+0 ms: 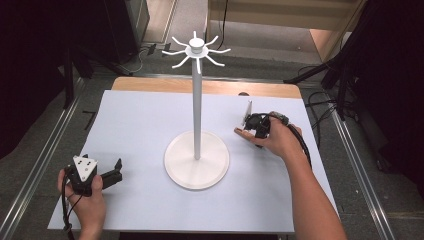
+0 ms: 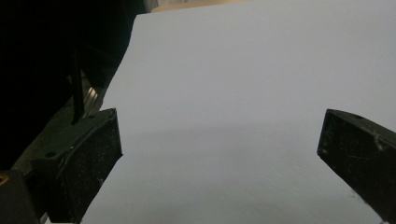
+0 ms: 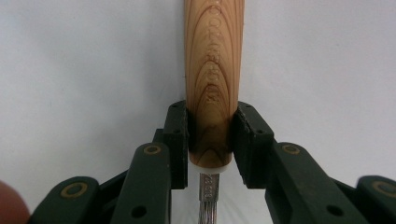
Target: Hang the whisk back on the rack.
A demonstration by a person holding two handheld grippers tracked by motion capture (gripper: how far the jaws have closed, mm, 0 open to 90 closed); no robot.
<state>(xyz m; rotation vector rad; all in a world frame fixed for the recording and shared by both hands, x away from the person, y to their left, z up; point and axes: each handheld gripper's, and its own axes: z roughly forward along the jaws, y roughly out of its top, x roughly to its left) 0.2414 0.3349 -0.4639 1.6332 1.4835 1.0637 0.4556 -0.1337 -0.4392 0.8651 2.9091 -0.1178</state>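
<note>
Over on the right side of the table [image 1: 140, 200], the right tongs [image 3: 210, 140] are clamped on a wooden handle [image 3: 214, 70] with a metal shank at its near end. Dead center stands a white stand [image 1: 197, 155] with hooks on top. Near left, the left tongs [image 2: 219, 149] sit wide apart, nothing between them.
</note>
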